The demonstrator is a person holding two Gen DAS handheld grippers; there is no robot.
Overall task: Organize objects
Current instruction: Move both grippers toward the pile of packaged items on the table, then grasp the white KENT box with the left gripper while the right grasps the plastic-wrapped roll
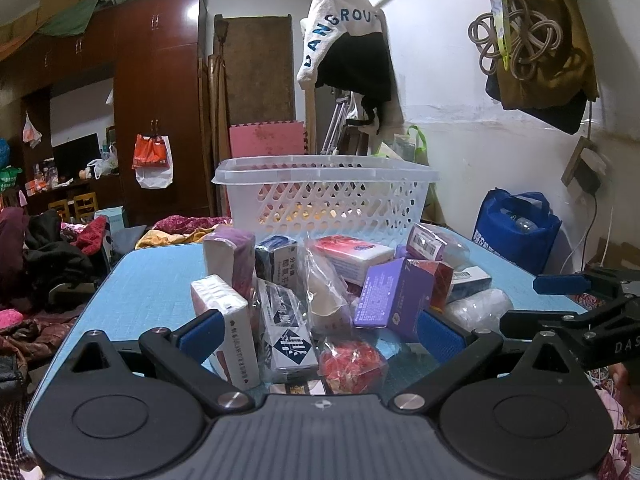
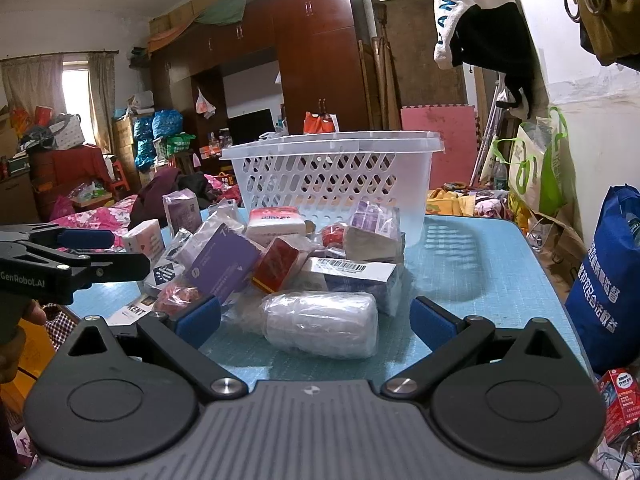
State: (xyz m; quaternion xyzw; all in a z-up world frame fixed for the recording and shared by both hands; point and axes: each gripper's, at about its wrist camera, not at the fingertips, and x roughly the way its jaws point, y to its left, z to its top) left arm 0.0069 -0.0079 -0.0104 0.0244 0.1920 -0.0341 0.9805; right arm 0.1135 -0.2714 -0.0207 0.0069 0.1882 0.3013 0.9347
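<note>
Nearest the left gripper [image 1: 322, 332], whose jaws stand wide apart and empty, lie a red crinkled packet [image 1: 352, 364] and a dark blue patterned box [image 1: 286, 336] at the tabletop's near edge. Wide apart too are the right gripper's [image 2: 316, 320] jaws, a plastic-wrapped white bottle [image 2: 322, 324] lying between them untouched. Behind the heap of boxes, a white lattice basket [image 1: 326, 196] stands at the blue tabletop's [image 1: 152, 276] far edge.

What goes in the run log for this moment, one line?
phase: pre-grasp | left claw: open, empty | right claw: open, facing plastic-wrapped white roll | white perforated plastic basket: behind pile on blue table
</note>
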